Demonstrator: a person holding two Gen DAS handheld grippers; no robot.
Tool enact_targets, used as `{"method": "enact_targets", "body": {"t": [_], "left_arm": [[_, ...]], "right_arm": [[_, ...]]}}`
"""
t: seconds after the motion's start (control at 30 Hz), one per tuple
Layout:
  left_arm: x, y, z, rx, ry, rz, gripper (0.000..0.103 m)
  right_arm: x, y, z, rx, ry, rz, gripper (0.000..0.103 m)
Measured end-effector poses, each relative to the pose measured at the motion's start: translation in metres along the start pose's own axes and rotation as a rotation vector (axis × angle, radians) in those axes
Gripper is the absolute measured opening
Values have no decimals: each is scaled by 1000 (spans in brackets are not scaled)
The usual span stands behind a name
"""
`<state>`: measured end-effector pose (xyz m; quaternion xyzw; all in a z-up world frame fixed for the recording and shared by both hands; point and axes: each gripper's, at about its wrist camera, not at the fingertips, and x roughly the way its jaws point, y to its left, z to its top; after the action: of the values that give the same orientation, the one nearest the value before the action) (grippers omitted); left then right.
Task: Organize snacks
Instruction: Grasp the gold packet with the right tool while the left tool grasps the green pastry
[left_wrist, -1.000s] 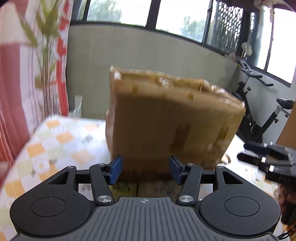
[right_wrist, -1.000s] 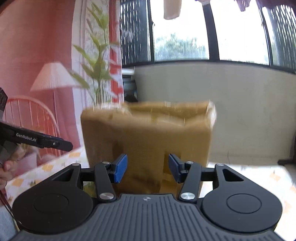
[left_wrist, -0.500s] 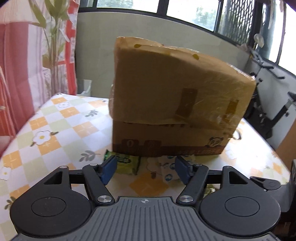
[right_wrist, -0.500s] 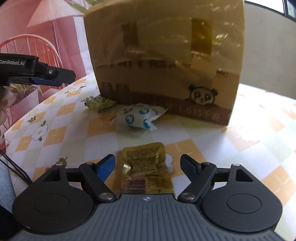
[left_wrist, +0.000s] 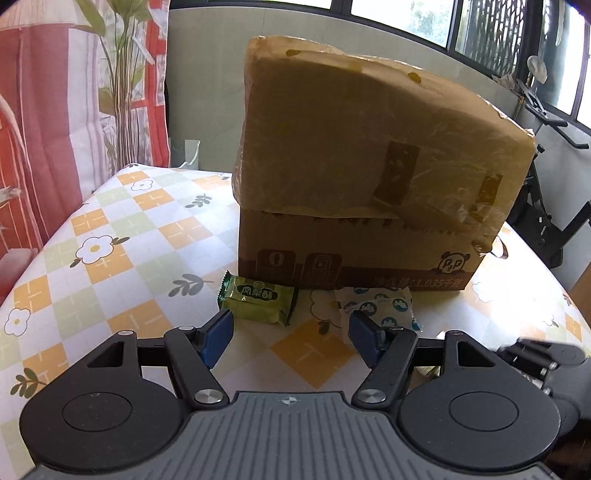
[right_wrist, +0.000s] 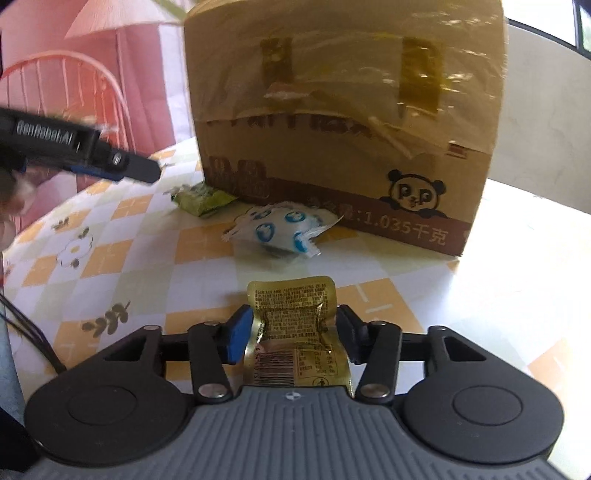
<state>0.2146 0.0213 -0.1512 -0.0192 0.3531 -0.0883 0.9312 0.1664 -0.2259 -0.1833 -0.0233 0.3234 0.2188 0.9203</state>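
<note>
Only the right wrist view shows the gold packet – right gripper closing onto it; left gripper gapes, empty, near the green snack

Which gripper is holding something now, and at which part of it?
The right gripper, its jaws closing, pinches the gold snack packet by its two side edges near the middle. The left gripper holds nothing.
</note>
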Motion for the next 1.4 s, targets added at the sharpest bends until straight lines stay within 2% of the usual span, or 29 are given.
{"method": "enact_targets", "body": {"t": [0.2,0.27,0.4,0.6,0.73,0.83,0.93,1.07,1.17,1.2,1.27,1.33,1.4], "left_arm": [[8,-8,3,14,9,-13,71],[12,-13,2,14,16,-20,71],[21,-20,-1,26,28,-19,71],[39,-4,6,45,8,41,71],[62,6,14,97,31,54,72],[79,7,15,143,64,37,77],[93,7,14,175,87,66,77],[106,13,14,147,120,69,81],[109,17,15,143,114,65,82],[109,18,15,139,112,63,81],[105,20,14,119,97,52,67],[100,21,12,110,90,64,59],[95,21,9,103,84,57,57]], "right_arm": [[3,-32,5,55,-38,-77,50],[4,-38,3,94,-43,-66,50],[0,-31,-1,50,-67,-60,50],[-3,-26,-3,26,-95,-53,50],[1,-32,-2,56,-84,-46,50],[0,-32,-3,58,-87,-43,50],[0,-32,-3,60,-85,-41,50],[1,-32,-3,59,-78,-38,50],[2,-31,-3,54,-72,-37,50],[3,-31,-3,54,-71,-37,50],[3,-31,-3,55,-70,-37,50],[3,-32,-3,54,-69,-36,50],[3,-32,-3,53,-69,-36,50]]}}
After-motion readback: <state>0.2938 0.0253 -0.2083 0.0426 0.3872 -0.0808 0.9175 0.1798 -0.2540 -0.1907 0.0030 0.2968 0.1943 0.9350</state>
